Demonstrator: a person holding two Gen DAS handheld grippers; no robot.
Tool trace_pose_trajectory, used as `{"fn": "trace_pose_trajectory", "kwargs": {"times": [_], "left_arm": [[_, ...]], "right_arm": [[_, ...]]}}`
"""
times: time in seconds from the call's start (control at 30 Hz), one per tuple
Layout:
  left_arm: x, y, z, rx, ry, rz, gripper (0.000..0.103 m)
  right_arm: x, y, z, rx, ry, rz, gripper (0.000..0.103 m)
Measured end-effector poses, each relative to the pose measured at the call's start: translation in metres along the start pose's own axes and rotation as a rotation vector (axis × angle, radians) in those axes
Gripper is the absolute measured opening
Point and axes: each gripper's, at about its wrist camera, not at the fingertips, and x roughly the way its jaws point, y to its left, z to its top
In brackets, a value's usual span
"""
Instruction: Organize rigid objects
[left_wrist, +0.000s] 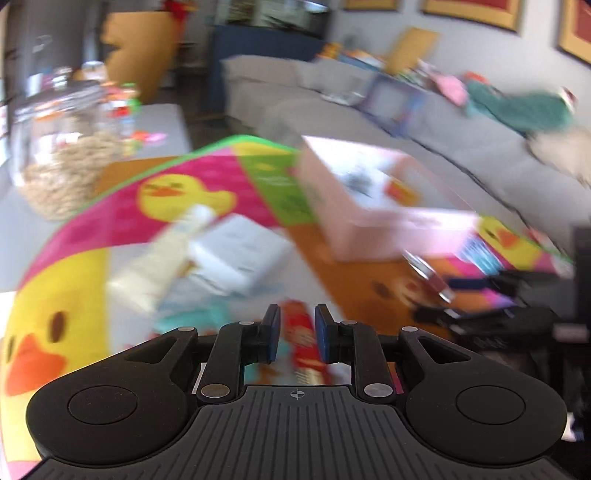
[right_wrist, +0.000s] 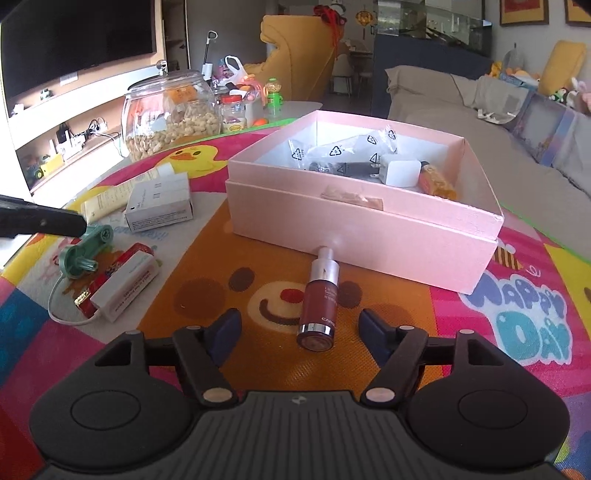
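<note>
progress: partly done, box (right_wrist: 364, 218) already holding charger (right_wrist: 400, 173) and bags | left: bottle (right_wrist: 317, 299) lying just before box, cartons left of box | my right tool (right_wrist: 299, 332) gaping wide, empty, straddling bottle | my left tool (left_wrist: 295, 332) part-open, gripping nothing visible

Your work surface is a bright cartoon play mat (right_wrist: 406, 306) with a scatter of small items on it.

Straight ahead of you, near, a dark red pump bottle (right_wrist: 317, 302) lies on its side on the orange bear face, its nozzle toward the open pink box (right_wrist: 354, 232) sitting just beyond. To your left lie a white adapter (right_wrist: 125, 286) with its cord, a red packet (right_wrist: 110, 275) touching it, a green plastic piece (right_wrist: 88, 247), a small white carton (right_wrist: 159, 206) and a cream tube (right_wrist: 122, 194). Far left stands a glass jar of nuts (right_wrist: 170, 114).
</note>
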Motion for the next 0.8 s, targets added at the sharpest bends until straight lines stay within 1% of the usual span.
{"fn": "trace_pose_trajectory", "kwargs": {"times": [0.03,0.1,0.17,0.2,0.23,0.3,0.4,0.43,0.5,0.57,0.6,0.67,0.73,0.77,0.8], "left_arm": [[0.005,-0.008,-0.001,0.028,0.02,-0.003,0.023],[0.016,-0.019,-0.003,0.043,0.051,0.018,0.023],[0.028,-0.022,-0.004,0.024,0.068,0.032,0.023],[0.031,-0.023,-0.005,0.008,0.061,0.023,0.023],[0.033,-0.025,-0.005,-0.005,0.066,0.008,0.024],[0.035,-0.032,-0.009,0.012,0.076,-0.037,0.024],[0.032,-0.037,-0.012,0.058,0.102,-0.155,0.024],[0.029,-0.037,-0.013,0.056,0.101,-0.187,0.024],[0.019,-0.033,-0.013,0.044,0.07,-0.207,0.024],[0.01,-0.023,-0.009,0.014,0.022,-0.173,0.024],[0.006,-0.016,-0.007,-0.011,-0.005,-0.136,0.024],[0.001,0.0,-0.001,-0.064,-0.045,-0.029,0.024],[0.001,0.02,0.005,-0.13,-0.067,0.113,0.024],[0.002,0.031,0.006,-0.163,-0.072,0.163,0.024],[0.002,0.042,0.006,-0.197,-0.07,0.188,0.024]], "right_arm": [[0.0,0.001,0.0,-0.002,0.0,-0.002,0.071],[0.0,0.0,0.0,0.002,0.0,-0.001,0.072],[0.0,-0.001,0.0,0.008,-0.001,-0.004,0.072],[-0.001,-0.001,0.0,0.011,-0.002,-0.005,0.072],[-0.001,-0.002,-0.001,0.014,-0.003,-0.004,0.072],[-0.001,-0.003,-0.001,0.021,-0.004,-0.002,0.072],[-0.001,-0.004,-0.001,0.026,-0.005,0.0,0.072],[-0.001,-0.004,-0.001,0.025,-0.005,0.0,0.072],[-0.002,-0.004,-0.001,0.024,-0.004,-0.001,0.072],[-0.001,-0.004,-0.001,0.021,-0.004,-0.003,0.072],[-0.001,-0.003,-0.001,0.02,-0.003,-0.003,0.072],[-0.001,-0.003,-0.001,0.019,-0.003,-0.003,0.073],[-0.001,-0.003,-0.001,0.018,-0.002,-0.004,0.073],[-0.001,-0.002,-0.001,0.018,-0.002,-0.004,0.073],[-0.001,-0.002,-0.001,0.019,-0.002,-0.004,0.073]]}}
